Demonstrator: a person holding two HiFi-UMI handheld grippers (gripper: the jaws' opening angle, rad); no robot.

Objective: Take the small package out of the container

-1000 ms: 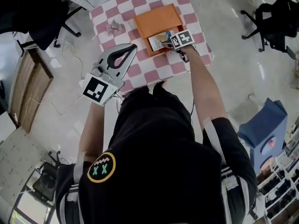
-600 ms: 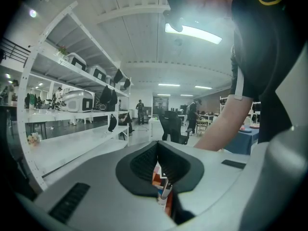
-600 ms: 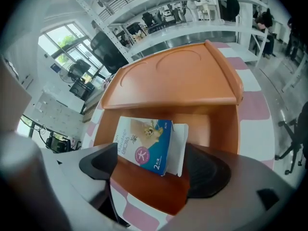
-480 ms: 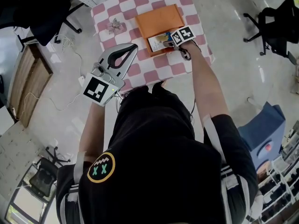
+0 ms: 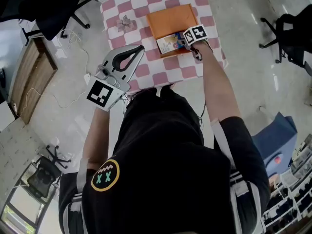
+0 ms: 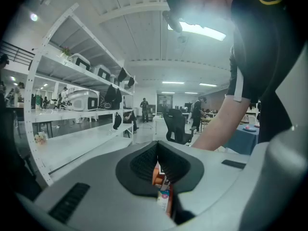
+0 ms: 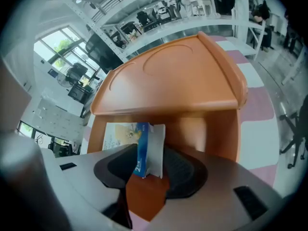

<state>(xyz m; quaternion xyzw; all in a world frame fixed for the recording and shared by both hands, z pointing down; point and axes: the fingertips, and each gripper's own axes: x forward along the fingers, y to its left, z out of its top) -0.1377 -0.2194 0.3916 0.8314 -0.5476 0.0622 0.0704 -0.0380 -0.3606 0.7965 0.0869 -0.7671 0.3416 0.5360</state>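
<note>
Count on inspection.
- Table (image 5: 161, 75), checked cloth: one.
- Orange container (image 5: 178, 17): one.
- Packages in the container: two, namely one small package (image 7: 148, 150) and one flat pale package (image 7: 118, 133).
- Crumpled wrapper (image 5: 126, 22), far left on the table: one.
- Grippers: two, the left gripper (image 5: 138, 50) and the right gripper (image 5: 181, 42). The right one's jaws are closing on the small package.
- Office chairs on the floor: three, at far left (image 5: 46, 6), far right (image 5: 292, 30) and near left (image 5: 46, 174).

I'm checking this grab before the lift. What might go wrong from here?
The right tongs are closing on only the small package's near end; it may twist or slip during the lift. The lid of the orange container overhangs just behind, so the package might catch it. The flat packet beside it could get dragged along.
</note>
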